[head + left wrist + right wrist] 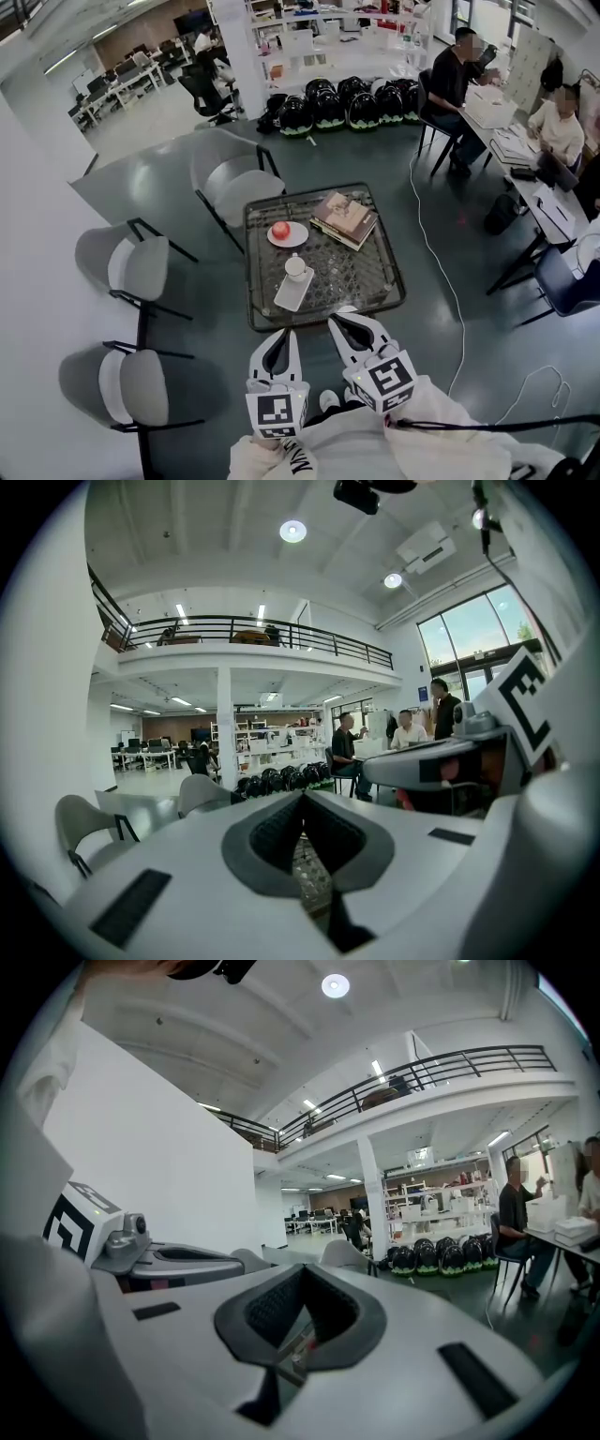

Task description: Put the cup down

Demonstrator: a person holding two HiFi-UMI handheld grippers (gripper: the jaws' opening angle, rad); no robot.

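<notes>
Left tool [281, 336] and right tool [343, 321]: hanging with jaws pressed together, gripping nothing. Spotting cup [296, 267] upright on tray [289, 296] on counter [367, 274], well apart from both. Judging the putting-down as done; nothing seemingly remaining.

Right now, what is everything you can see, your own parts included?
table: one, glass top, room's middle
tray: one, white, table's near side
cup: one, white, on tray
plate: one, white, table's left
apple: one, red, on plate
books: one stack, tan, table's right
chairs: three, grey, left of table
bags: one row, black, far floor
people: two, dark and light tops, right desk
cable: one, white, right floor
left gripper: one, white, shut, empty, bottom edge
right gripper: one, white, shut, empty, bottom edge
</notes>
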